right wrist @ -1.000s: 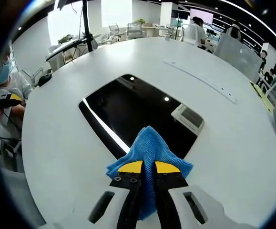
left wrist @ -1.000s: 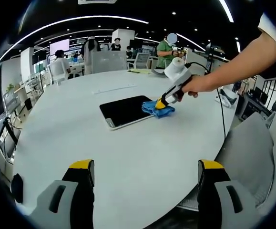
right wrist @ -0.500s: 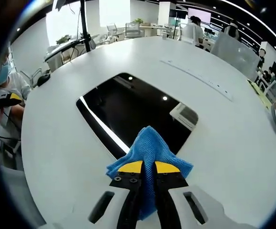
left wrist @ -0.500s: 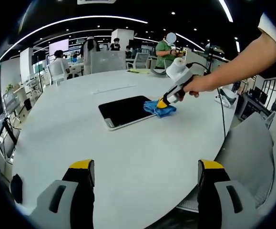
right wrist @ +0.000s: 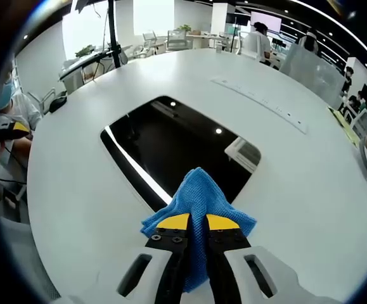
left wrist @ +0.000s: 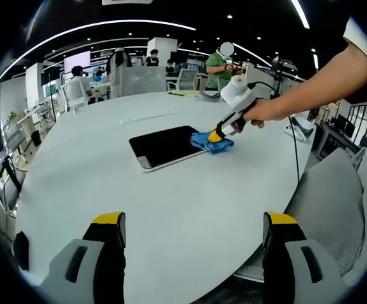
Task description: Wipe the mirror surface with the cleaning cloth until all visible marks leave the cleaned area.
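Over at the big round white table (left wrist: 170,209), the left gripper (left wrist: 193,237) hangs near the table's edge with its yellow-tipped grey jaws spread wide apart, nothing between them. Further in on the tabletop lies the flat rectangular mirror with a dark reflective face (left wrist: 165,146), flat on the table and well apart from that gripper. At the mirror's right-hand corner sits the blue knitted cleaning cloth (left wrist: 212,143), bunched up and overlapping the mirror's edge. The right gripper (left wrist: 216,135) comes in from the right side of the left gripper view, held by a person's hand (left wrist: 263,113) on a bare outstretched arm — its yellow tip is pressed down into the cloth.

From the right gripper view you get the close-up: the mirror (right wrist: 170,145) stretches away from the jaws, reflecting ceiling lights and a bright strip along its left edge. The cleaning cloth (right wrist: 199,202) is pinched between the right gripper (right wrist: 198,221) jaws, which are clamped nearly together on it, and its free corner lies on the near corner of the mirror, the rest spilling onto the white table (right wrist: 297,177). Can't make out any marks on the glass from here.
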`<state>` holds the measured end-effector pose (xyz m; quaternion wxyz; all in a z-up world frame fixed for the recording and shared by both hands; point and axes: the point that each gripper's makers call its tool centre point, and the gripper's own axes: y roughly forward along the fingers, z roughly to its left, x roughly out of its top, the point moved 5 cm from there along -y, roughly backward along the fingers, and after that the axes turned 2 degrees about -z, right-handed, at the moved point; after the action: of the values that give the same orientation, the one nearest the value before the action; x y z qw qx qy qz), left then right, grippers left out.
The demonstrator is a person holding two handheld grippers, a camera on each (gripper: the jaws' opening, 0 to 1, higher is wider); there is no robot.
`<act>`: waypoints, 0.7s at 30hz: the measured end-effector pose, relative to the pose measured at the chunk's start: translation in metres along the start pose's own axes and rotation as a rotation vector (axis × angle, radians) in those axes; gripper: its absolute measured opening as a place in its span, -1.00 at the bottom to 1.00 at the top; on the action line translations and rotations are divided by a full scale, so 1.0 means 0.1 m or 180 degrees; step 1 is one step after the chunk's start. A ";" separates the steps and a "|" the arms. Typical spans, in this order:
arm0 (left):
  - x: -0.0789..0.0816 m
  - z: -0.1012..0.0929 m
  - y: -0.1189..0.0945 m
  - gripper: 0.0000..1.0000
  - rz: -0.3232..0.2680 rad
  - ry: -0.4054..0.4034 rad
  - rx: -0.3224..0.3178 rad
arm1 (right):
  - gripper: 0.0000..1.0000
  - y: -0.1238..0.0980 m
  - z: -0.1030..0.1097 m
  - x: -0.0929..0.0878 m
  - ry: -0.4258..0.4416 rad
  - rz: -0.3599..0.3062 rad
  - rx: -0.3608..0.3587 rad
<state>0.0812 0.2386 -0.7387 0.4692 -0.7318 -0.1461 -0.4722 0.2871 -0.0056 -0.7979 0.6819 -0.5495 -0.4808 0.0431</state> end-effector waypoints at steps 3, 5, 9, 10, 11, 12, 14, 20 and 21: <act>0.00 0.00 0.01 0.81 0.0010 0.0006 -0.0007 | -0.93 0.00 0.01 0.01 -0.0018 -0.0006 -0.0007; 0.00 0.00 0.01 0.81 0.0010 0.0012 -0.0006 | -0.93 0.00 0.01 0.01 -0.0029 -0.0013 -0.0013; 0.02 0.01 0.01 0.81 0.0008 0.0010 0.0000 | -0.93 0.00 0.01 0.03 -0.0023 -0.0019 -0.0028; 0.02 0.01 0.01 0.81 0.0007 0.0013 0.0000 | -0.93 0.00 0.01 0.04 -0.0023 -0.0021 -0.0031; 0.02 0.01 0.01 0.81 0.0007 0.0016 0.0000 | -0.93 0.01 0.00 0.05 -0.0022 -0.0024 -0.0035; 0.02 0.01 0.01 0.81 0.0010 0.0017 -0.0003 | -0.93 0.01 0.00 0.05 -0.0019 -0.0024 -0.0036; 0.02 0.01 0.01 0.81 0.0013 0.0018 -0.0002 | -0.93 0.01 0.00 0.05 -0.0022 -0.0028 -0.0038; 0.02 0.02 0.01 0.81 0.0019 0.0017 0.0003 | -0.93 0.03 -0.03 0.07 0.0006 -0.0040 -0.0040; 0.02 0.02 0.01 0.81 0.0020 0.0014 0.0004 | -0.93 0.03 -0.03 0.08 0.0004 -0.0040 -0.0041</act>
<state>0.0841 0.2397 -0.7379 0.4714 -0.7310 -0.1431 -0.4722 0.2945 -0.0021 -0.7952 0.6790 -0.5508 -0.4841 0.0353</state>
